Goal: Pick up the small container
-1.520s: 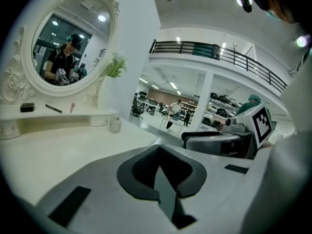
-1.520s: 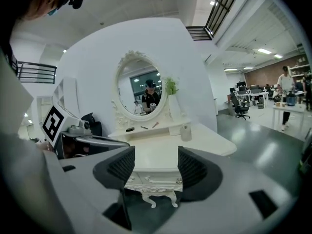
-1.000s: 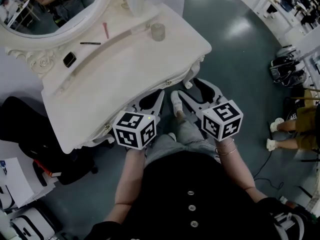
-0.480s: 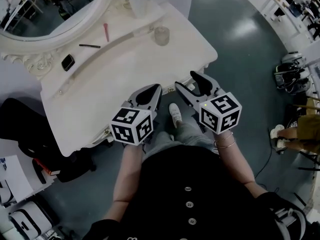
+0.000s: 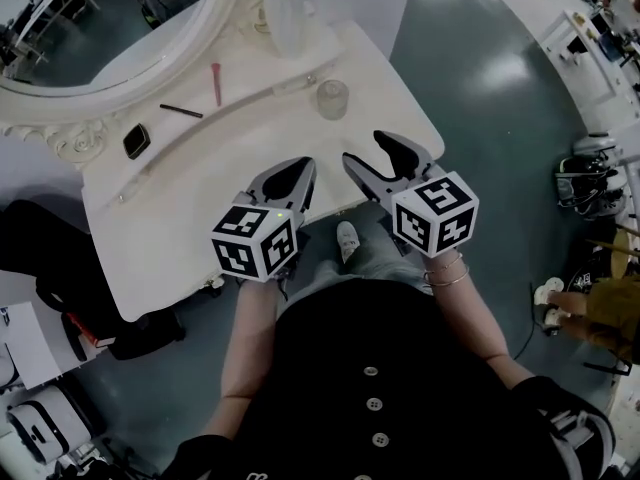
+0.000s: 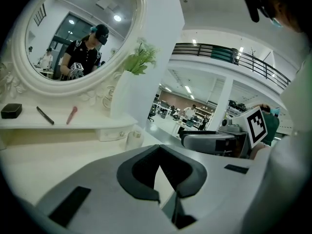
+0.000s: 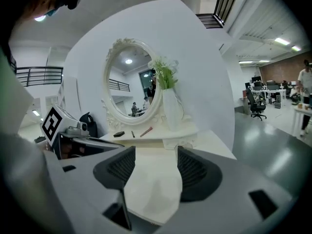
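The small container (image 5: pixel 332 99), a clear glass jar with a lid, stands on the white dressing table (image 5: pixel 190 213) near its right edge, below a raised shelf. In the left gripper view the jar (image 6: pixel 133 138) shows small and far ahead, left of the jaws. My left gripper (image 5: pixel 303 165) hovers over the table's front edge, its dark pads (image 6: pixel 146 172) meeting at the tips with nothing between them. My right gripper (image 5: pixel 367 148) is beside it, nearer the jar, with its ribbed pads (image 7: pixel 192 169) well apart and only the tabletop showing in the gap.
An oval mirror (image 5: pixel 120 18) and a white vase (image 5: pixel 285 13) of green stems stand at the back. A pink stick (image 5: pixel 215 80), a black pencil (image 5: pixel 180 111) and a small black box (image 5: pixel 137 140) lie on the shelf. Dark bags (image 5: pixel 50 258) sit on the floor at left.
Both grippers have moved forward from over the floor to over the table's front edge, closer to the jar. Their jaw states look unchanged.
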{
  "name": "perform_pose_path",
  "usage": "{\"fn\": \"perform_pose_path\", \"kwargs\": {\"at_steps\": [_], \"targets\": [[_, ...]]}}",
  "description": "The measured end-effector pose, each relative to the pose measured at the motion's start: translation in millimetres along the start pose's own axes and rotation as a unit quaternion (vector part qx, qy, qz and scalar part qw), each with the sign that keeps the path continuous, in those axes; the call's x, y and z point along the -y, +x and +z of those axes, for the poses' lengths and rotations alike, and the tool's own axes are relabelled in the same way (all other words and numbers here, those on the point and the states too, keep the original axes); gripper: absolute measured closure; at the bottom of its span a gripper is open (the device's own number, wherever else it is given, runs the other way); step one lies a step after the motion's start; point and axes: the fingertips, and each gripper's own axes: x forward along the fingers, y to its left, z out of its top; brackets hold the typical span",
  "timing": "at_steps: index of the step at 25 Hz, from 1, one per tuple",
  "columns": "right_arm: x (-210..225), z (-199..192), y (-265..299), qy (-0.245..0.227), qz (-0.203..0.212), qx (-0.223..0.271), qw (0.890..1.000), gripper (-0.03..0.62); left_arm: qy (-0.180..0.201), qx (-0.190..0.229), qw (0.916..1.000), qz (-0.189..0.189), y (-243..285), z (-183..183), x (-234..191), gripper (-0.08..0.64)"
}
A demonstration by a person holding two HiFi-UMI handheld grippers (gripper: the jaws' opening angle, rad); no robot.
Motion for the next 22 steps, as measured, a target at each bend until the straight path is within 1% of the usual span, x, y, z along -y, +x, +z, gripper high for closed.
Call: {"fn": "perform_pose_path", "kwargs": {"at_steps": [6,10,16,22], "targets": [[26,24,30,-0.016,0.021,-0.003,1.0,0.338,-0.003,0.014,0.9998,0.016,27,28,-20,0.548],[41,35,48,-0.024,0.035,-0.005,0.999,0.338,-0.008,0.022,0.9993,0.028,42,40,-32,0.548],[59,39,65,-0.03,0.05,-0.012,0.998,0.338,-0.017,0.019,0.9989,0.038,62,42,-39,0.548],[65,29,72,-0.027,0.063,-0.025,0.997,0.338,-0.029,0.015,0.9984,0.047,69,36,-41,0.548]]}}
